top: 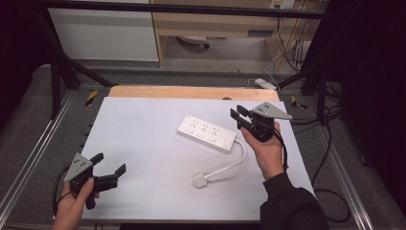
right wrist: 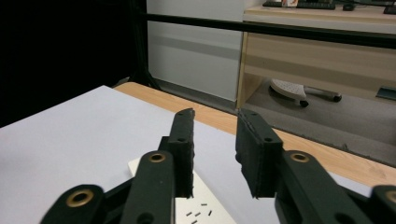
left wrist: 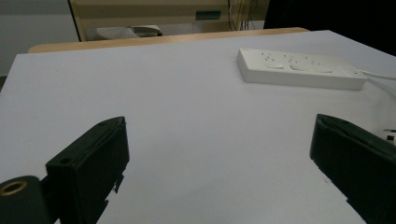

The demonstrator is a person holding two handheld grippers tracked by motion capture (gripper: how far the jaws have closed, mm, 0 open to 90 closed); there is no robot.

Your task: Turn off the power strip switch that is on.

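Left gripper (top: pixel 109 168) held low at near left by left hand (top: pixel 72 207), jaws spread wide, nothing between them. Right gripper (top: pixel 238 116) raised at far right in right hand (top: pixel 266 148), dark sleeve on forearm, jaws narrowed to a small gap, nothing between. Grey plates on top of both.

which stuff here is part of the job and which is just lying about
In the job:
- white power strip with its white cable and plug
- right gripper, jaws a little apart above the strip's end, nothing between them
- left gripper, open, empty

Lying about:
- white adapter behind the white table
- black floor cables
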